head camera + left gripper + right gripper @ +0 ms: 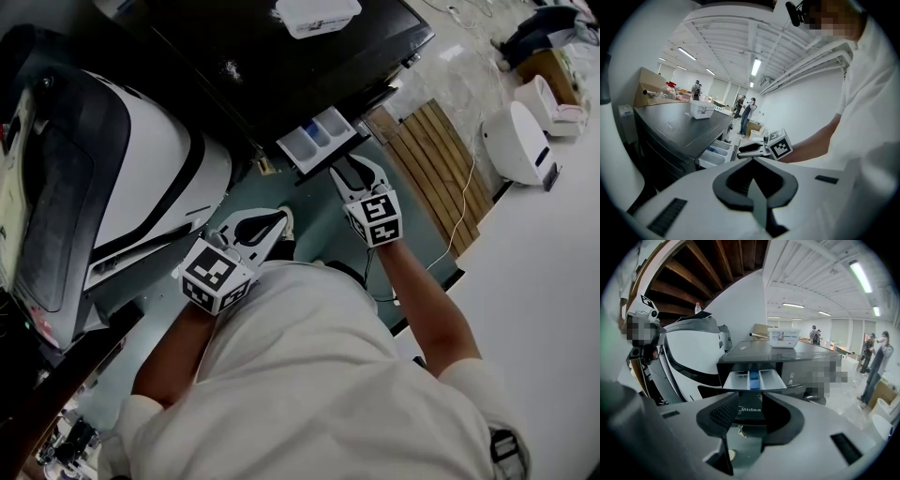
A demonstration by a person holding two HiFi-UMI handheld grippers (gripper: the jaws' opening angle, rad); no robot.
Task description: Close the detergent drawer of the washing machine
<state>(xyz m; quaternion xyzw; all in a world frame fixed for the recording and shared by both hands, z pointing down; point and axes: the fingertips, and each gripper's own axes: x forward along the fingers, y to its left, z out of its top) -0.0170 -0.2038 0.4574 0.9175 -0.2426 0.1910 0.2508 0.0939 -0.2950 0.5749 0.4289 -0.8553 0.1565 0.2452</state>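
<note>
The dark washing machine (281, 66) has its white detergent drawer (319, 139) pulled out, with a blue insert in the middle compartment. My right gripper (356, 169) is open, its tips just short of the drawer's front and not touching it. In the right gripper view the drawer (750, 379) stands straight ahead above the gap of the right gripper (750, 401). My left gripper (281, 217) hangs lower and to the left, shut on nothing. The left gripper view has the left gripper (752, 161) below the drawer (717, 152), with the right gripper (740, 152) beside that drawer.
A white machine with a large dark door (141, 178) stands left of the washer. A white box (317, 14) sits on the washer's top. A wooden slatted board (441, 159), a white cable and a white appliance (520, 141) lie to the right. People stand far off (876, 362).
</note>
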